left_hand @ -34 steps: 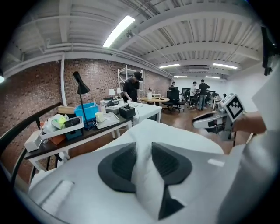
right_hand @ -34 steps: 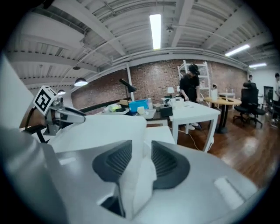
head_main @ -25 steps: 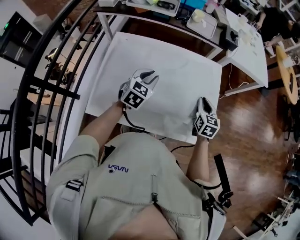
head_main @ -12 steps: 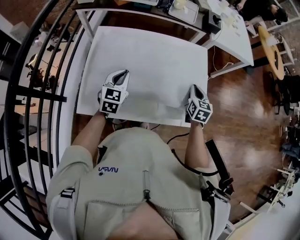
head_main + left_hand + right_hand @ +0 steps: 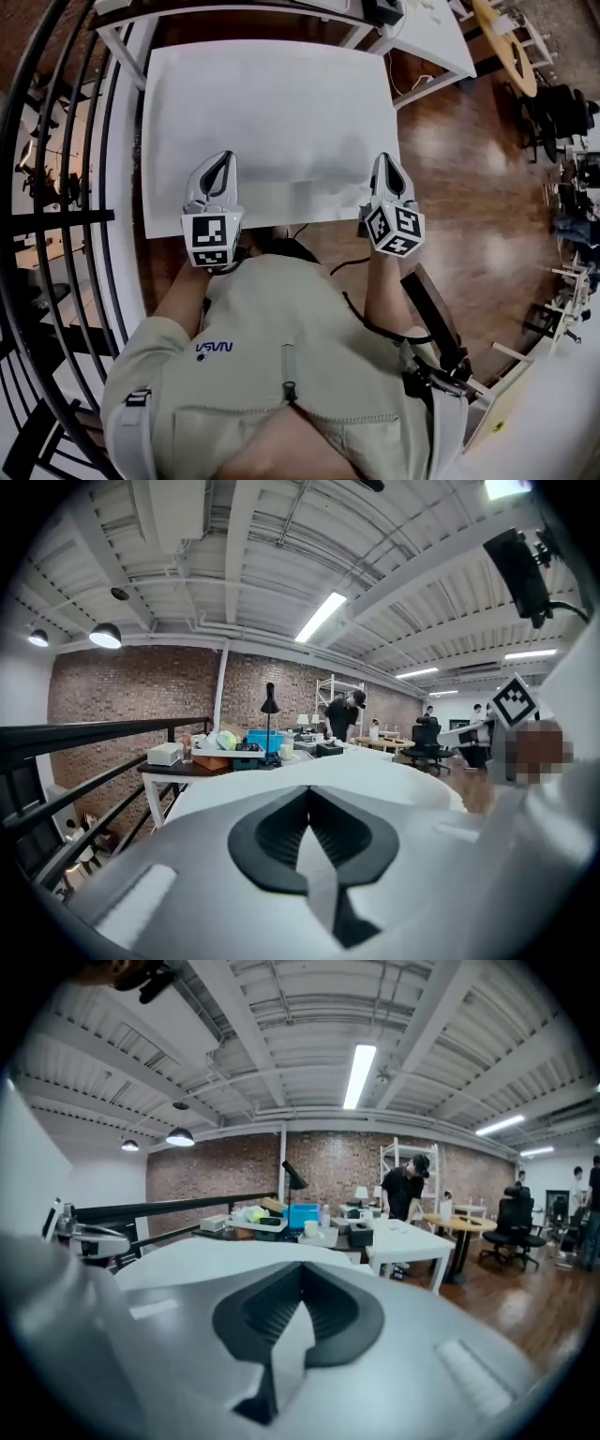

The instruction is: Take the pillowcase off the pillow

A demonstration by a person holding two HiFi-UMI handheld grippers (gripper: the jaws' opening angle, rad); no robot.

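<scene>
A: Both grippers are on the near edge of the pillow [image 5: 272, 94]. What have they got?

B: Cloth! The left gripper [image 5: 223, 161] has just been closing its jaws, and the black pads are pressed together on a white fold of the pillowcase [image 5: 300, 202]. The right gripper [image 5: 386, 161] has done the same at the near right corner, nipping a sliver of the hem.

A: And the pillow itself?

B: It lies flat with its long side towards the wearer [image 5: 281, 356], fully inside the case. It spreads so wide that I can't tell what it lies on.

A: Take us round the room.

B: There's a glossy wooden floor [image 5: 450, 169] on the right and a black railing [image 5: 66, 178] curving down the left. Just beyond the pillow is a table [image 5: 178, 766] crowded with boxes. There's a blue box [image 5: 302, 1215] among them and a black lamp [image 5: 270, 697] standing over it.

A: And further back?

B: A brick wall [image 5: 122, 700] runs along the far side under a white beamed ceiling, with a strip light [image 5: 359, 1072] glowing overhead. A person in black [image 5: 405, 1192] stands at the back by some white desks. Off to the right are a round table [image 5: 461, 1222] and an office chair [image 5: 514, 1215].
</scene>
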